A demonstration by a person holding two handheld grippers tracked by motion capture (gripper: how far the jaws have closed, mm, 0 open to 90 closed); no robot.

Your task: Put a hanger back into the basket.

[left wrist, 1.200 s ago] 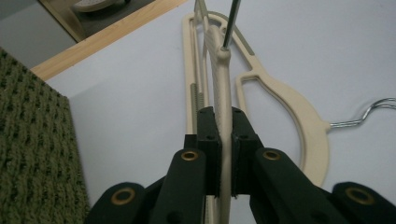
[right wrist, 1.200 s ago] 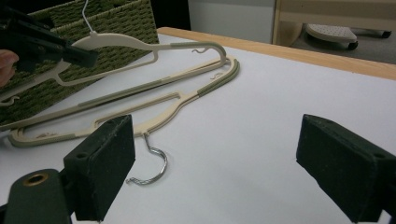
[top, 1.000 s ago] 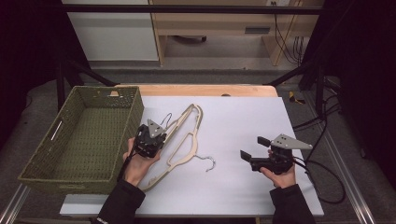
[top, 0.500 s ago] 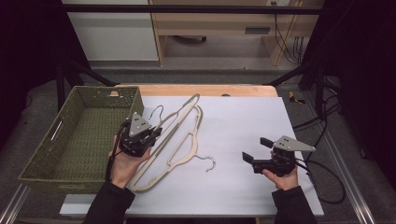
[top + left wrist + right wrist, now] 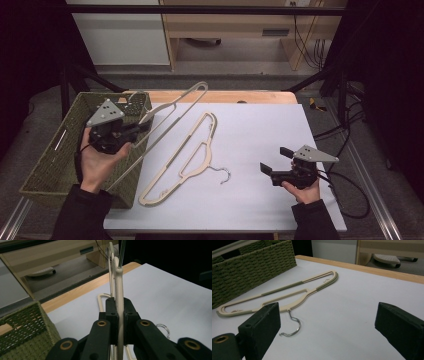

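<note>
My left gripper (image 5: 141, 128) is shut on a cream hanger (image 5: 175, 107) and holds it in the air, slanted over the right edge of the green woven basket (image 5: 45, 170). In the left gripper view the jaws pinch the hanger's thin bar (image 5: 119, 285) edge-on between the pads (image 5: 111, 315). A second cream hanger (image 5: 200, 165) with a metal hook lies flat on the white table, also seen in the right gripper view as the lying hanger (image 5: 287, 293). My right gripper (image 5: 276, 159) rests at the table's right front, its jaws wide open and empty (image 5: 328, 317).
The basket (image 5: 249, 267) stands at the table's left side, its inside bare where visible. The white tabletop (image 5: 260, 130) lies between the lying hanger and the right gripper. A wooden edge runs along the far side, with cables on the floor at the right.
My left gripper has risen and moved left toward the basket, lifting its hanger off the table. The other hanger and the right gripper have stayed put.
</note>
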